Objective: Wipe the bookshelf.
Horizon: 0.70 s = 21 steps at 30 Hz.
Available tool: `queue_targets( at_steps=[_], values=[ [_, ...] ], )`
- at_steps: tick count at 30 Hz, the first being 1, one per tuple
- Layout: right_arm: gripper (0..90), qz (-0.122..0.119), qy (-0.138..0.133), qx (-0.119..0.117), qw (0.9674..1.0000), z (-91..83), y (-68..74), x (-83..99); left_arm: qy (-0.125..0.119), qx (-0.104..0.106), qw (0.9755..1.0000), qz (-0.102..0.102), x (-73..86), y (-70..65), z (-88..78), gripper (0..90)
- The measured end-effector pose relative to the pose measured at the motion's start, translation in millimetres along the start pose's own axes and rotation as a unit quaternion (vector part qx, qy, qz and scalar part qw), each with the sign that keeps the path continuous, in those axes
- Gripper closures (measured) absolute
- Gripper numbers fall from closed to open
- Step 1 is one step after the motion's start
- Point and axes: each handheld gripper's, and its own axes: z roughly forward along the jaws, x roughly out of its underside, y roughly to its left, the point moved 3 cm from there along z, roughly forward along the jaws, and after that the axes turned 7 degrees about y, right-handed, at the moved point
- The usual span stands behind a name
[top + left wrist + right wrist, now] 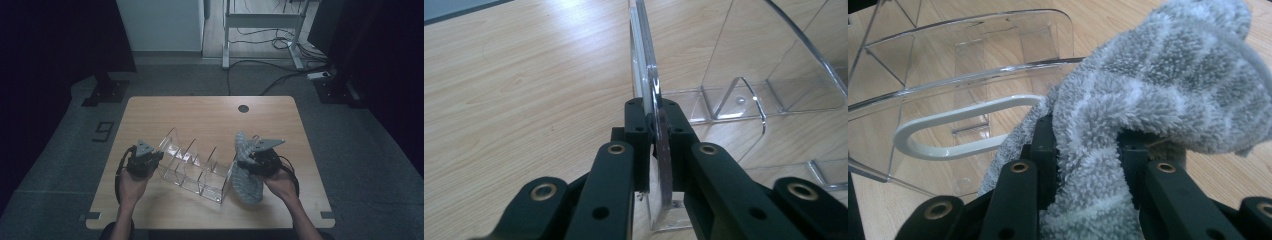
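Observation:
A clear acrylic rack with several upright dividers lies across the middle of the wooden table. My left gripper is at its left end, shut on the edge of the end panel, which stands pinched between the fingers. My right gripper is at the rack's right end, shut on a fluffy grey striped cloth. In the right gripper view the cloth bulges over the jaws against the rack's end wall. A white loop sticks out from under it.
A round cable hole sits near the table's far edge. Bare wood lies behind the rack and along the front edge. Beyond the table are a white desk frame and floor cables.

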Motion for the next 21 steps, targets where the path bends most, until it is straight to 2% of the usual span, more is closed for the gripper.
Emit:
queue_targets(
  at_steps=[6, 10, 21],
  values=[
    [69.2, -0.007, -0.001, 0.0, 1.0, -1.7, 4.5, -0.6, 0.004, -0.015, 0.9999, 0.0, -1.5, -2.3, 1.0, 85.0],
    [69.3, -0.016, 0.0, -0.001, 0.9999, -3.5, 10.3, -1.1, 0.002, -0.016, 0.9998, -0.008, -1.7, -2.0, 1.7, 85.0],
    [69.2, -0.026, 0.003, -0.009, 0.9996, -9.3, 23.1, 2.4, 0.005, -0.021, 0.9997, -0.01, -2.3, -3.3, 2.8, 84.6]
  ],
)
